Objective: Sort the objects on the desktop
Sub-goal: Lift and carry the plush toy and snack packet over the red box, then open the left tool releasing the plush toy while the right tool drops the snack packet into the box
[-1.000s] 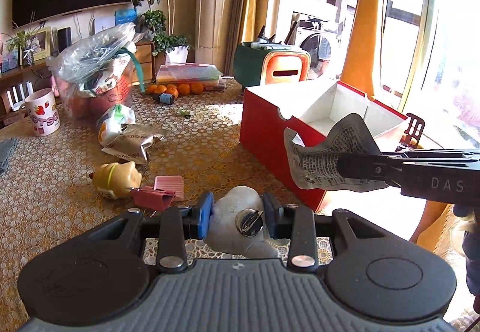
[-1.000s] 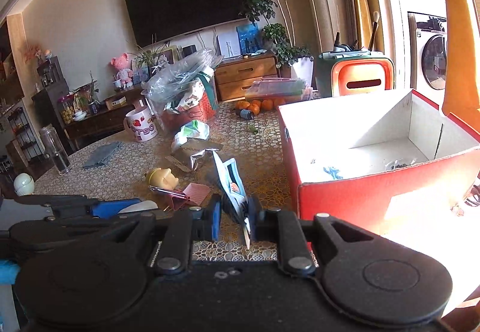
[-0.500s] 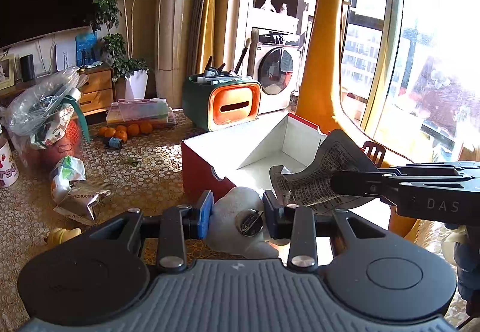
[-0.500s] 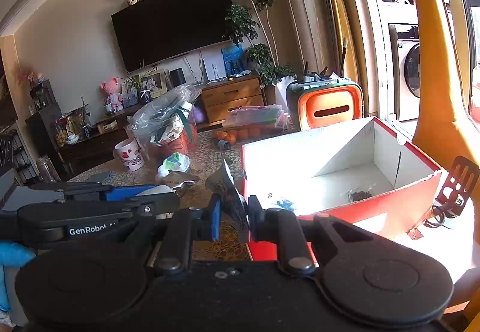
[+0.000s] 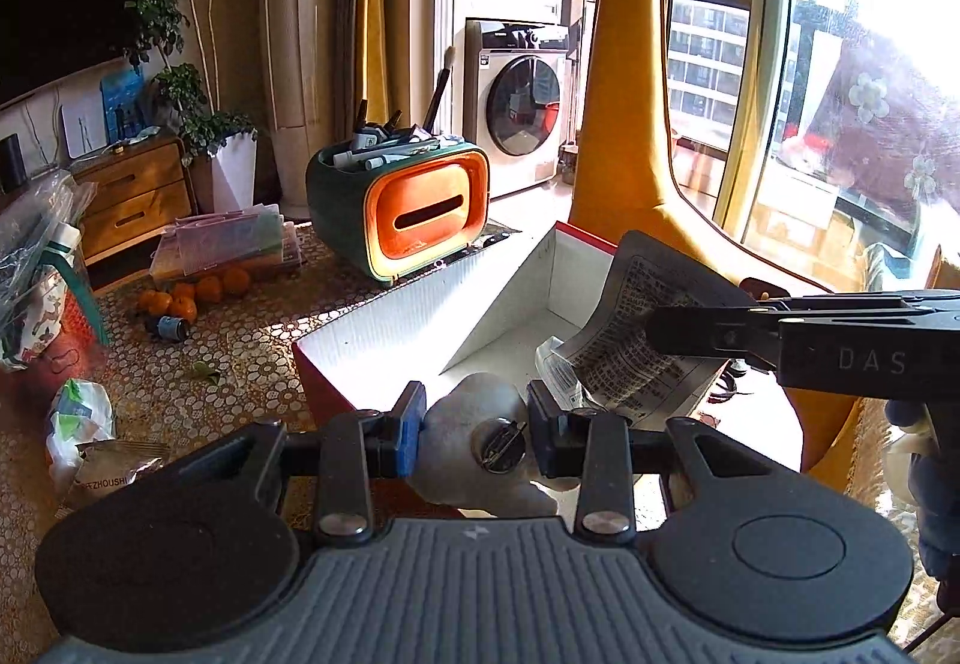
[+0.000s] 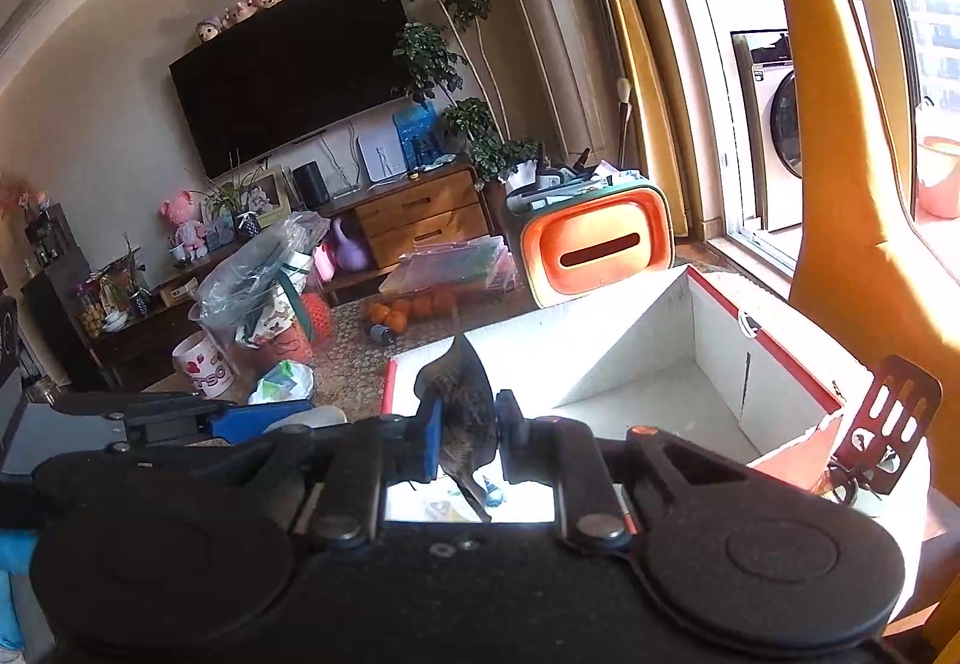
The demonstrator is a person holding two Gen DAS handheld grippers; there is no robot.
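— What have you got in each hand?

— My left tongs (image 5: 474,418) are clamped on a pale, rounded white object with a small round metal disc on its face (image 5: 480,436), held just at the near corner of the red cardboard box with the white inside (image 5: 384,328). My right tongs (image 6: 465,439) are pinched on a crinkled foil packet printed with dense small text (image 5: 630,328), hanging over the open box.

— Any writing you can read?

— The side of the right tongs shows "DAS" in the left camera. A flattened snack bag (image 5: 102,475) on the lace-patterned table (image 5: 240,364) reads "ZHOUSHI", partly cut off. In the right camera a white mug with red lettering (image 6: 204,367) shows "TSO".

— What does one camera catch that the other misses?

— Only the left one shows the packet's printed face; the right sees it edge-on and dark (image 6: 459,394). The right one looks down onto small bits on the box floor (image 6: 474,502). Both show the green and orange tissue holder (image 5: 414,202) beyond the box and the oranges (image 5: 198,295).
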